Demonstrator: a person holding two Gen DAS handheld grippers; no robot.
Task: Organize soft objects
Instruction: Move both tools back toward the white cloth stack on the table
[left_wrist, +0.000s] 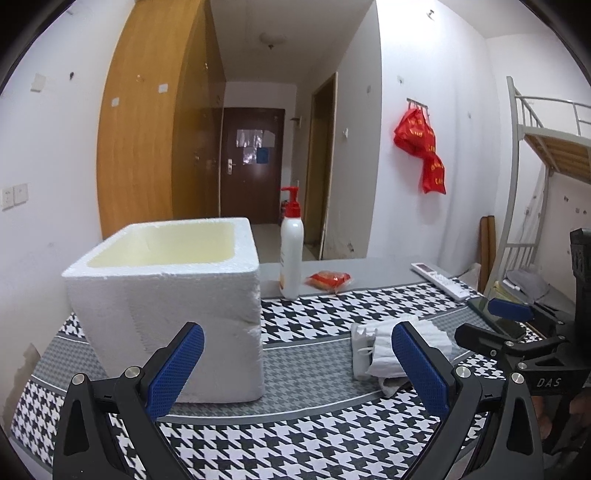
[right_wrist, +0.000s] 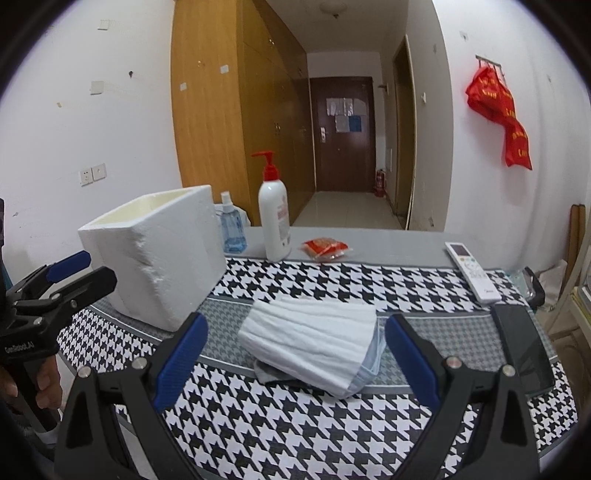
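While both pairs of tongs hang over the near edge of the bench (right_wrist: 388, 236), nothing is gripped yet: the right tongs (right_wrist: 293, 354) stand wide apart with nothing between the pads, and the left tongs (left_wrist: 297, 369) are likewise apart and empty.

From the right wrist view, the folded white cloth (right_wrist: 310, 339) lies dead ahead at twelve o'clock, just beyond the fingertips, resting on a darker grey cloth (right_wrist: 269, 371) that peeks out beneath it. The foam box (right_wrist: 155, 258) sits at about ten o'clock, well apart from the stack, its top open (and its hollow looks bare as far as the left view shows). A pump bottle (right_wrist: 273, 218), a red packet (right_wrist: 325, 249), a remote (right_wrist: 471, 271) and a phone (right_wrist: 524, 347) lie further round, from twelve to three o'clock.

The step in hand seems to be picking up the cloth for the box. To do it well, I would bring the right tongs forward and low so the pads straddle the stack across its short side, then close near the folded edge rather than the loose corners, so the layers stay together. Taking the grey cloth along by accident is a risk; a bite at the upper layers only avoids it. The phone at three o'clock lies near the right finger, so a straight approach is best.
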